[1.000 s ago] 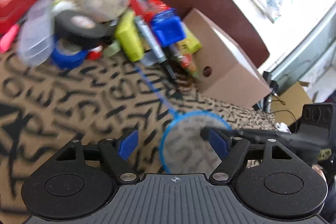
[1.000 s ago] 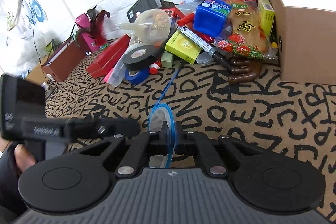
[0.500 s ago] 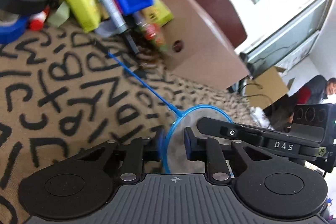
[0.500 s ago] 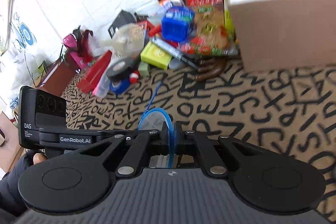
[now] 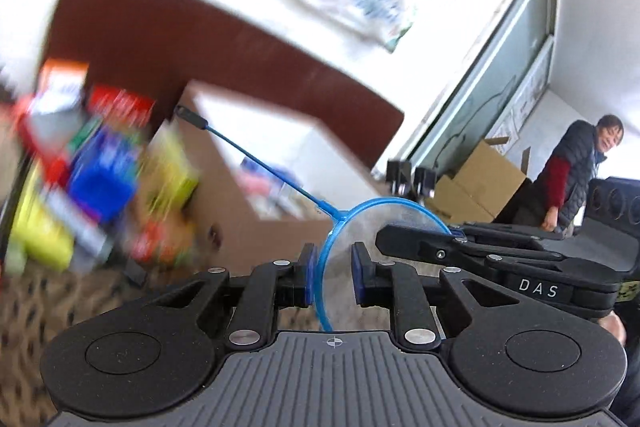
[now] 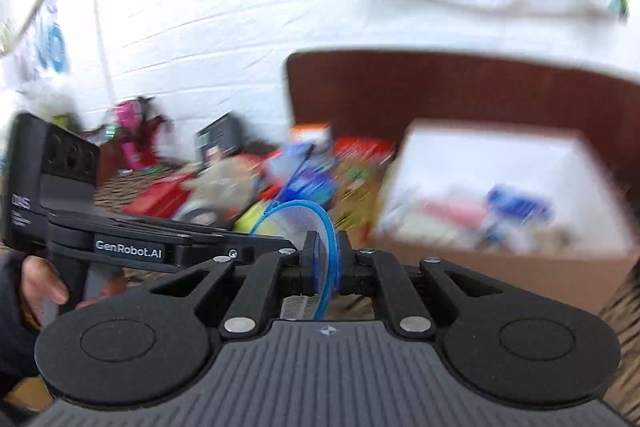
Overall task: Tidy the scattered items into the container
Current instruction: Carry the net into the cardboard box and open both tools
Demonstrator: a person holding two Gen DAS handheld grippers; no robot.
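Blurred clutter behind; blue-rimmed mesh strainer [image 5: 360, 227], thin handle.

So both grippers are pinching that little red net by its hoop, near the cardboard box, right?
Not quite: the net is blue, not red, as the left wrist view shows. Both the left gripper and right gripper do pinch its hoop, near the cardboard box.

1. Blue-rimmed mesh net [image 5: 362, 227], thin blue handle with black tip, held in the air, hoop edge-on between gripper pads.
2. Open cardboard box [image 6: 492, 195], white inside, holding several blurred items.
3. Blurred pile of colourful packages [image 5: 96, 179] beside the box.
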